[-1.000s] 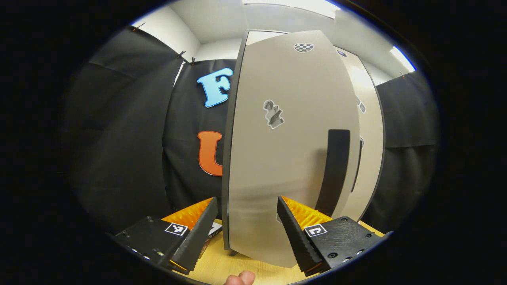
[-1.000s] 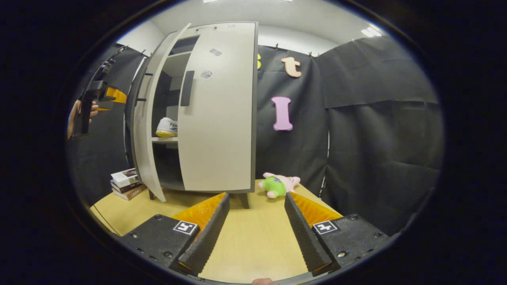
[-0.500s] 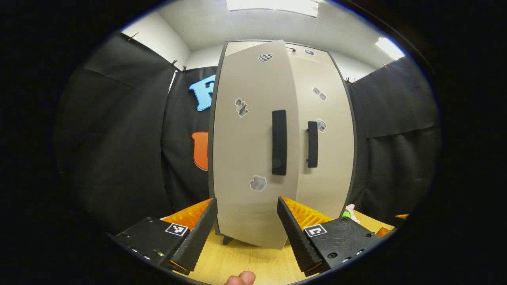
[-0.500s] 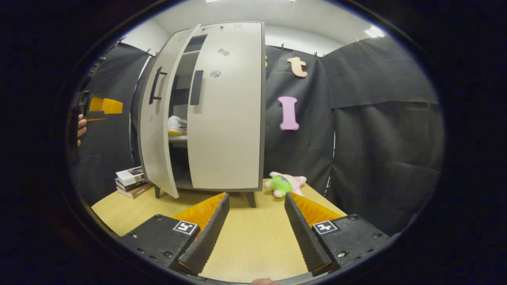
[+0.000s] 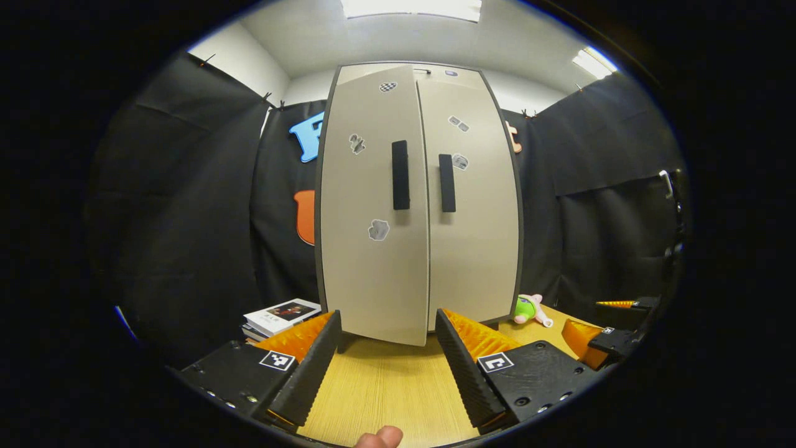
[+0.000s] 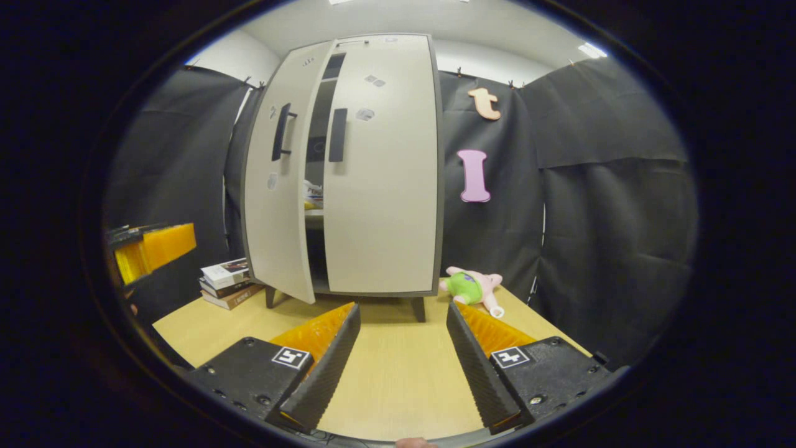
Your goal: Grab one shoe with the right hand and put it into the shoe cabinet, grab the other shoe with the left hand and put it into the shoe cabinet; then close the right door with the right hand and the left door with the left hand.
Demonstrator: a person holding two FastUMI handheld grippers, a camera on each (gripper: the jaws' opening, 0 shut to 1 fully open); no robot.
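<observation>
Right gripper view: left door (image 6: 277, 193) ajar, gap showing. Both grippers' fingers spread, empty. Push left gripper (image 5: 385, 367) flat against door (image 5: 373, 205) until flush.

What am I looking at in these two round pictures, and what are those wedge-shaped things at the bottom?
A person holds a two-finger gripper in each hand; a camera rides on each. The wedges are the fingers: the left gripper and right gripper, both open and holding nothing. Both views face a tall beige two-door shoe cabinet standing on a light wooden table. Its right door is closed; its left door stands slightly ajar. Also on the table: a stack of books and a pink-and-green plush toy.
</observation>
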